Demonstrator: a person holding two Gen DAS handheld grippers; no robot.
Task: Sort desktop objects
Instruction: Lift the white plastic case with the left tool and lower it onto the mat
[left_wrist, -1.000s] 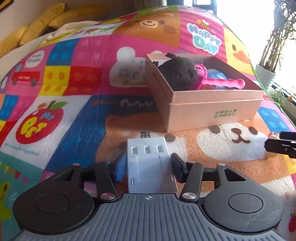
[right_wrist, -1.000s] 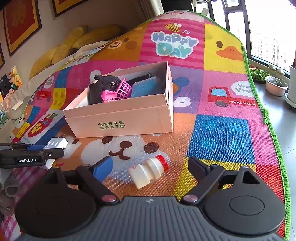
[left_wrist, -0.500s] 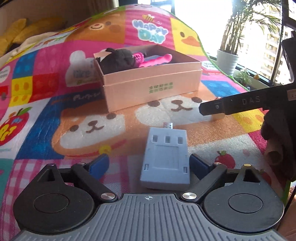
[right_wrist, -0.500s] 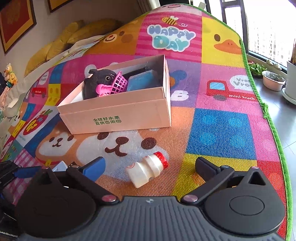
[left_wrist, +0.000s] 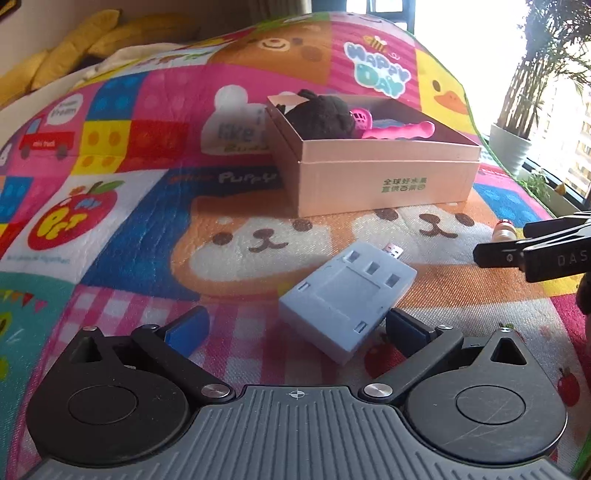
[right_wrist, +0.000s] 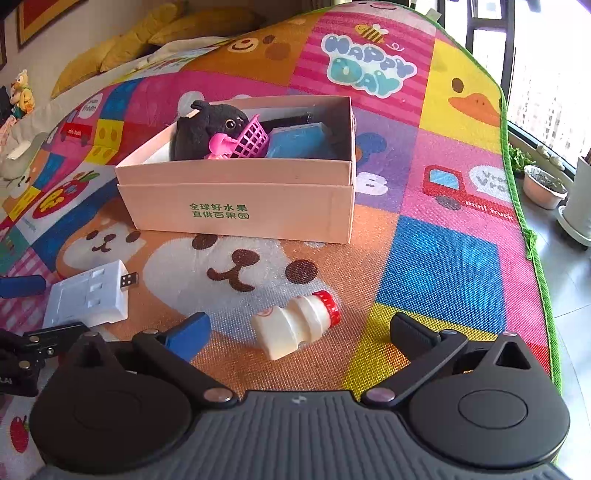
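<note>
At the bottom of the left wrist view, the left tongs (left_wrist: 295, 328) have just been opening and now stand wide. The grey-white USB hub (left_wrist: 347, 301) lies flat on the play mat (left_wrist: 147, 229) between them, skewed, its lower right corner just beside the right finger (left_wrist: 406, 326), though contact cannot be told; the left finger stands clear of it.

At the bottom of the right wrist view, the right tongs (right_wrist: 299, 332) are spread wide and hold nothing. The small white bottle (right_wrist: 295, 325) with a red cap lies on its side on the mat between the fingers, touching neither.

Farther up, at mid-frame, the pink cardboard box (right_wrist: 236, 210) holds a black plush toy (right_wrist: 207, 129), a pink basket (right_wrist: 251, 142) and a blue case (right_wrist: 299, 140).
</note>
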